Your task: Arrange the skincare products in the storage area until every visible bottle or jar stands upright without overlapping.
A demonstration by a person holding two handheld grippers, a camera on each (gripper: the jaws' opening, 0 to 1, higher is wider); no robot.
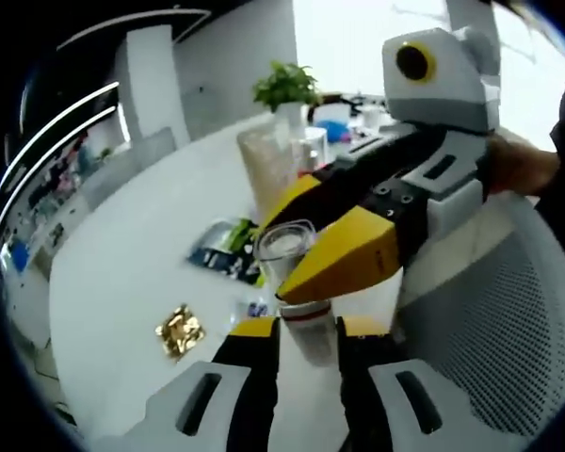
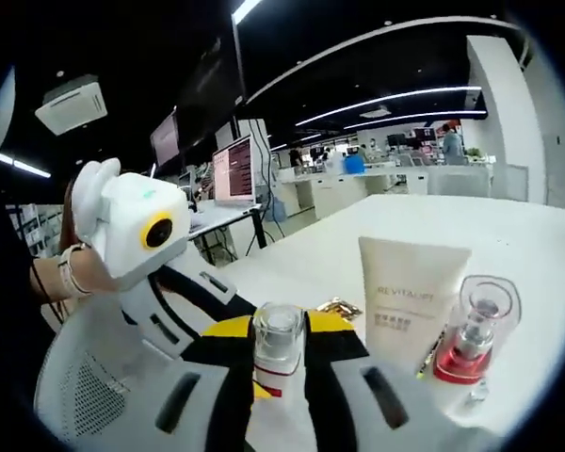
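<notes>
- Skincare bottle [image 1: 297, 282], clear with a white band low on its body, was held upright above a white table [image 1: 122, 282], clamped between the black-and-yellow jaws of the left gripper [image 1: 306, 334] in the left gripper view.
- The same bottle [image 2: 278, 353] was seen in the right gripper view between the jaws of the right gripper [image 2: 278, 377], which were closed against its sides; a red label was visible on its lower part.
- The right gripper [image 1: 344, 254] was shown reaching in from the right of the left gripper view, its yellow tip pressed against the bottle.
- The left gripper [image 2: 160, 282] was pictured at the left of the right gripper view, held by a person's hand [image 2: 71, 268].
- A white tube [image 2: 410, 297] marked REVITALIFT was stood upright on the table [image 2: 508, 235], just beside a clear bottle with a red base [image 2: 473, 339].
- A gold foil packet [image 1: 179, 330] and a dark sachet [image 1: 221, 250] were left lying on the table, apart from each other.
- A potted plant [image 1: 287, 89] was set at the far end.
</notes>
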